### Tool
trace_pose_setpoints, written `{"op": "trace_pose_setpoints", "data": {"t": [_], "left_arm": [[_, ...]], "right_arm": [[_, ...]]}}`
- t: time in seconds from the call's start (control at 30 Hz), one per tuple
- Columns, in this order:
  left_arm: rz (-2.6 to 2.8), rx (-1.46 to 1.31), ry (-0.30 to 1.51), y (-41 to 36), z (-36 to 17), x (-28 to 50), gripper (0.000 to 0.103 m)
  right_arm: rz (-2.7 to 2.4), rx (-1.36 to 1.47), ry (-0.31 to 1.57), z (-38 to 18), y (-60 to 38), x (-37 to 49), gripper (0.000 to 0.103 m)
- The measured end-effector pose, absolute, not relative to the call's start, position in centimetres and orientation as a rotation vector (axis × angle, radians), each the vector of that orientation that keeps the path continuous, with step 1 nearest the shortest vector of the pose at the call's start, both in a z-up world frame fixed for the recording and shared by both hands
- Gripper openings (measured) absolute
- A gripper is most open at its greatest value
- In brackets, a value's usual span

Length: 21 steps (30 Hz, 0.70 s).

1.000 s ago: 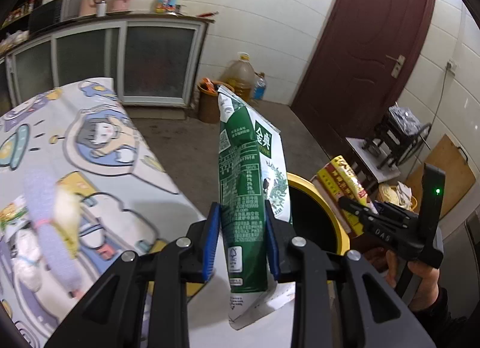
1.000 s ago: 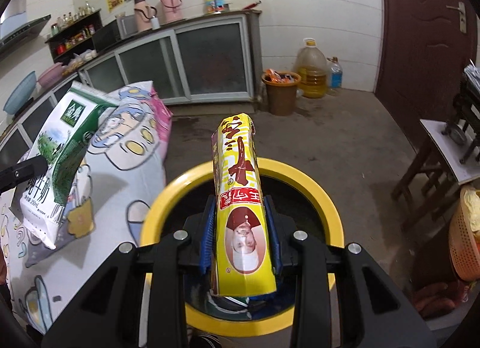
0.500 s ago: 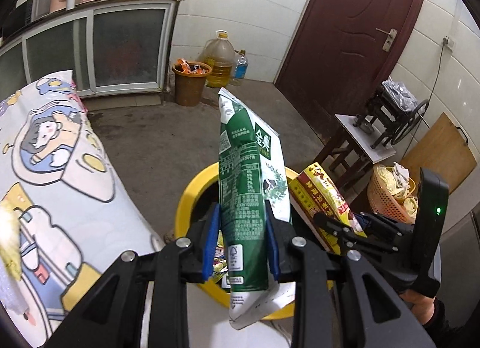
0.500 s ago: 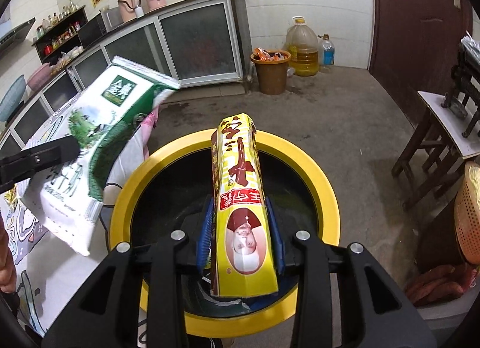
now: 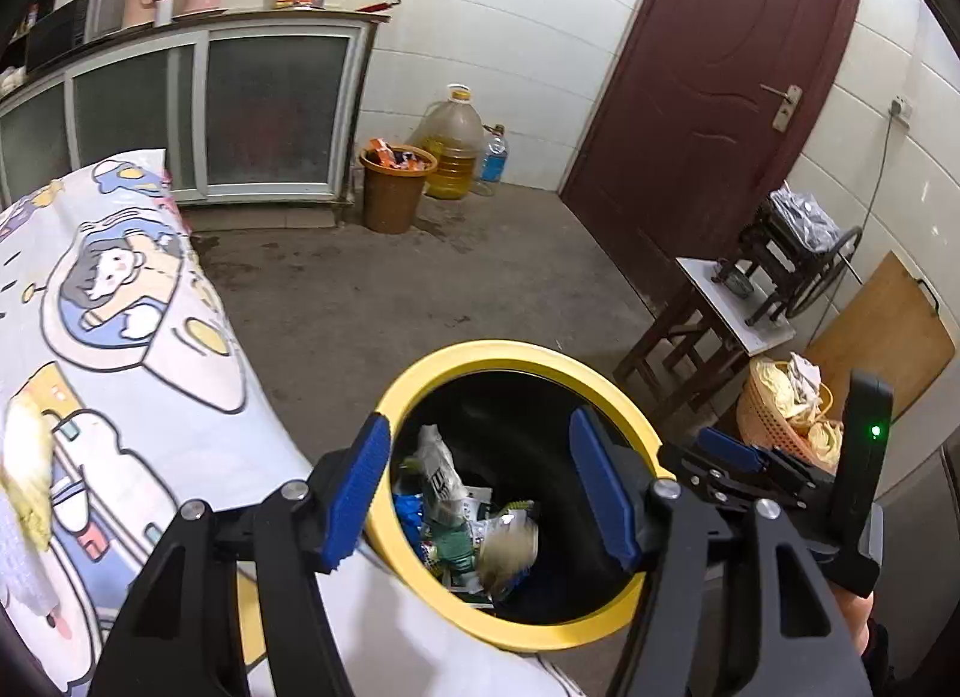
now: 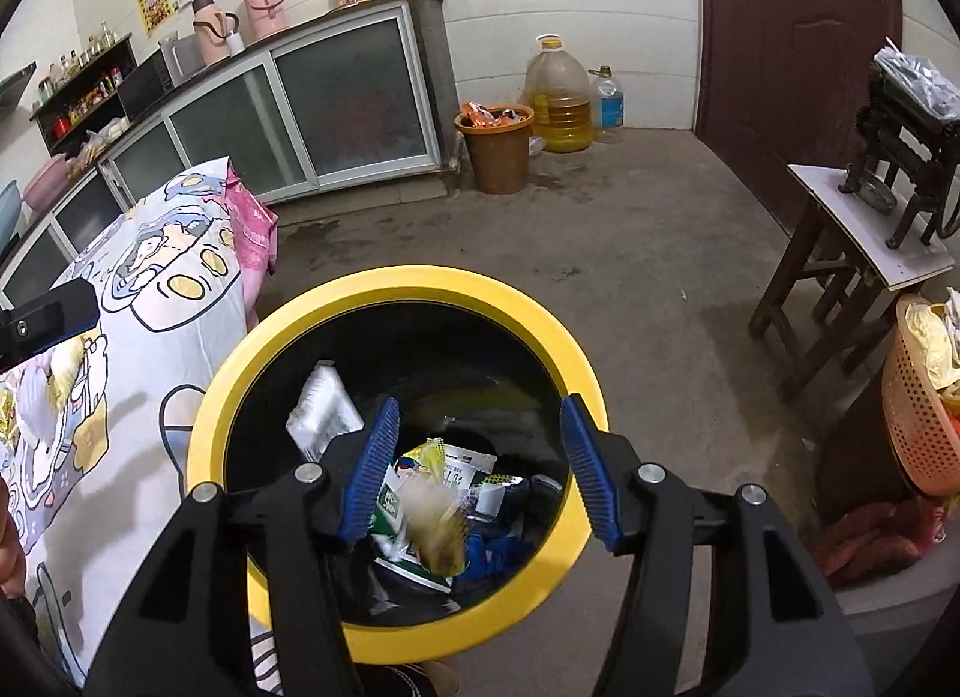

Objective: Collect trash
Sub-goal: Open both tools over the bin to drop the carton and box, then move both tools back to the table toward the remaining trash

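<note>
A black trash bin with a yellow rim stands on the floor beside the table. My left gripper is open and empty above the bin. My right gripper is open and empty above the bin; it also shows in the left wrist view. The green-and-white milk carton is inside the bin, blurred. The yellow carton is blurred among wrappers at the bin's bottom.
The table with a cartoon-print cloth is to the left, with a yellow item on it. A brown bucket, oil jug, wooden stool and orange basket stand around on the floor.
Both grippers opened. The green milk carton and the yellow carton left the jaws and dropped into the bin. The left gripper moved over the bin.
</note>
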<state>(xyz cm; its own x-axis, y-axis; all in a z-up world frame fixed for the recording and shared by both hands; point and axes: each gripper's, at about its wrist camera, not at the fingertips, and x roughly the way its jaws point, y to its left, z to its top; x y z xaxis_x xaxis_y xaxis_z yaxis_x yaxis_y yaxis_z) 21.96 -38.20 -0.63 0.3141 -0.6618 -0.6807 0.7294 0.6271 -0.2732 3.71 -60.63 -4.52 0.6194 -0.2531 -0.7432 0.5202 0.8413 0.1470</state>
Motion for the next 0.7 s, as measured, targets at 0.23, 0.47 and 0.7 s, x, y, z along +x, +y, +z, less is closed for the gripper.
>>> {"op": "trace_pose_setpoints", "data": {"t": [0.23, 0.47, 0.7], "left_arm": [[-0.868, 0.046, 0.796, -32.7, 1.2, 22.4, 0.059], [-0.711, -0.026, 0.718, -22.2, 2.8, 23.4, 0.061], [-0.475, -0.016, 0.632, -9.9, 3.4, 22.9, 0.063]], "right_arm": [[-0.398, 0.338, 0.764, -3.2, -58.3, 4.2, 0.054], [-0.280, 0.291, 0.691, -0.7, -53.9, 6.4, 0.054], [-0.073, 0.234, 0.612, 1.5, -45.7, 11.0, 0.054]]}}
